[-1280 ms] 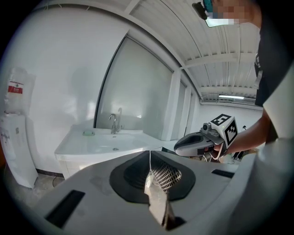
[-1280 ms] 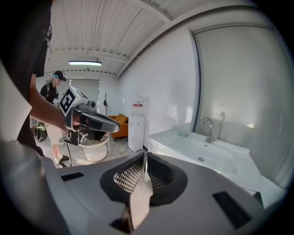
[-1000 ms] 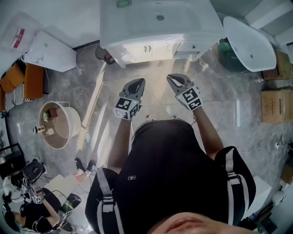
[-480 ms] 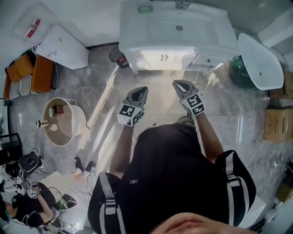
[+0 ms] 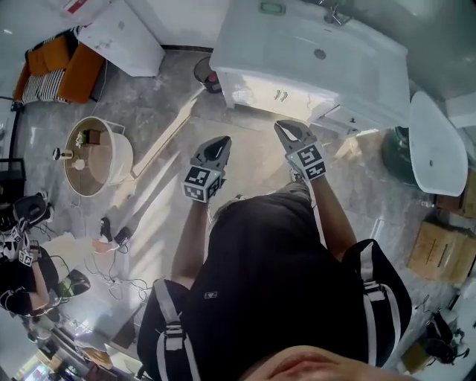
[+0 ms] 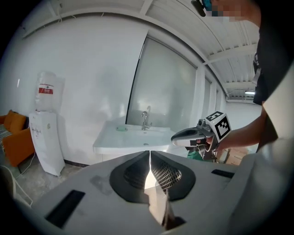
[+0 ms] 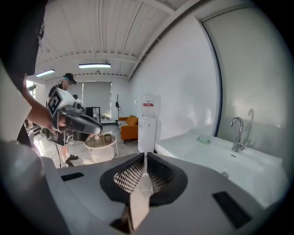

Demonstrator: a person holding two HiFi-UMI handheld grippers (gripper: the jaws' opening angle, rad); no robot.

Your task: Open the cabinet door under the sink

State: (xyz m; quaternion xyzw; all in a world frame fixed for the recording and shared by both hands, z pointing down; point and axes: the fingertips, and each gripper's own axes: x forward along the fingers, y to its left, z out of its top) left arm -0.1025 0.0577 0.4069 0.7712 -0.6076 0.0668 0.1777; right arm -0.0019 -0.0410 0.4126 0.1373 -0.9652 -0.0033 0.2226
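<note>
Basically nothing is done on this one yet. The left tool (image 5: pixel 221 141) is pinched shut with nothing in it, just hanging over the floor (image 5: pixel 249 160) and pointed toward the vanity. The cabinet doors (image 5: pixel 260 89) under the sink look shut flat, their two little handles (image 5: pixel 280 95) side by side in the middle, well apart from either tool. The right tool (image 5: pixel 285 127) is the same deal: jaws together, empty, and a bit closer to the cabinet than the left one. The sink (image 5: pixel 349 67) sits on top with the tap (image 5: pixel 336 13) at the back. So my read is that the whole job's left: walk up, get a tool onto a handle, pull a door open.
</note>
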